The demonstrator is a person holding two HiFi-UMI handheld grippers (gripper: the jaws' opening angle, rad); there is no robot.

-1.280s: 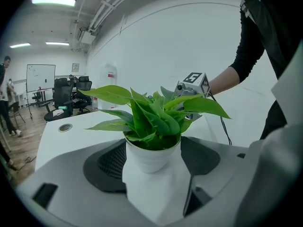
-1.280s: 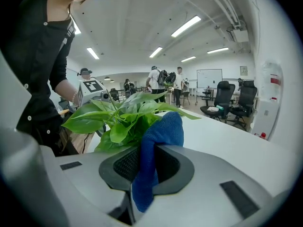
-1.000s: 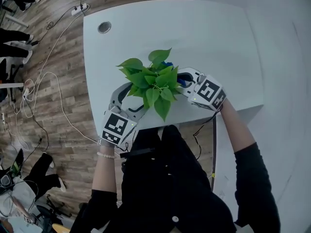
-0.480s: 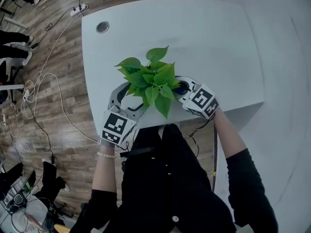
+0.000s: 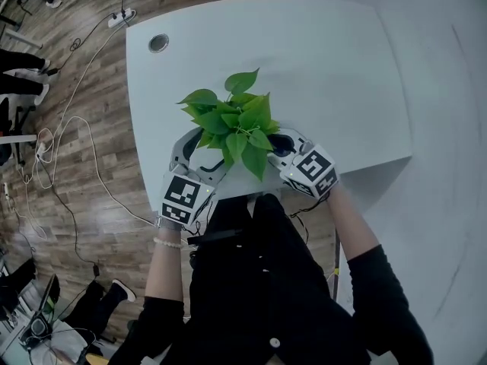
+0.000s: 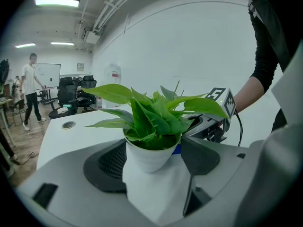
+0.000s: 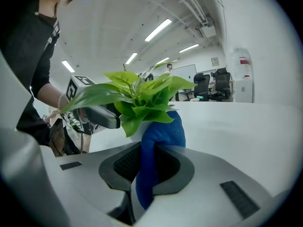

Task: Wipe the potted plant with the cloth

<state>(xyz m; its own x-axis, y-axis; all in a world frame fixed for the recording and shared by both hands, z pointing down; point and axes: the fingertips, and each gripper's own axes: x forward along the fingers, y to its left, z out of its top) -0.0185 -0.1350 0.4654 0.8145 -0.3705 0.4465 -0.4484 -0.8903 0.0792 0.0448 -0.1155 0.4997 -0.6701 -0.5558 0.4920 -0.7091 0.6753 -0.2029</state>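
Blue cloth (image 7: 163, 134), right tool (image 7: 150, 162) against pot (image 6: 149, 157)

We see green leaves (image 5: 236, 124), a white pot (image 6: 149, 156), a blue cloth (image 7: 160, 135) and a white table (image 5: 327, 59). The left gripper (image 5: 204, 158) and right gripper (image 5: 283, 144) are grey with black-and-white square markers.

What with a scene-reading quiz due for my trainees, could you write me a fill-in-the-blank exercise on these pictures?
1. The left tool is shut on the white ____ of the plant.
2. The right tool is shut on a ____ cloth.
3. The cloth's upper end sits just under the plant's green ____.
4. The plant stands on a ____ table.
Missing words: pot; blue; leaves; white.
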